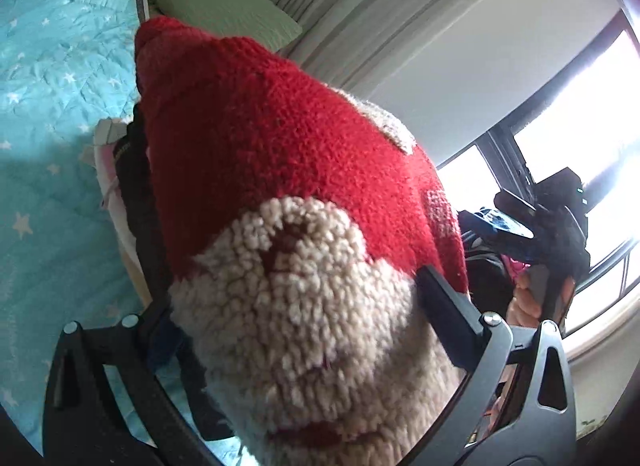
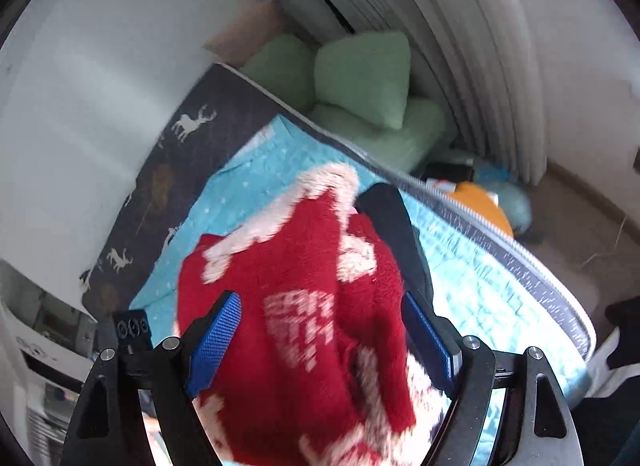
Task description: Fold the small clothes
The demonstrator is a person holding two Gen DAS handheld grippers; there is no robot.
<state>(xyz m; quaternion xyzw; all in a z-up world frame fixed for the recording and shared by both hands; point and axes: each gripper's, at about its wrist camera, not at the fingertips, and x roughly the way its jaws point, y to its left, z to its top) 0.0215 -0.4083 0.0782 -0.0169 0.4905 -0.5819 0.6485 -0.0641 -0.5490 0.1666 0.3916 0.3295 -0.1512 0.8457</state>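
My blue-padded black fingers [image 2: 216, 342] frame a red knitted sweater [image 2: 304, 306] with cream fleecy patterning, above a turquoise quilt [image 1: 48, 77] dotted with white stars, a dark grey sheet [image 2: 188, 153] printed with white deer, and pale green pillows [image 2: 364, 77].
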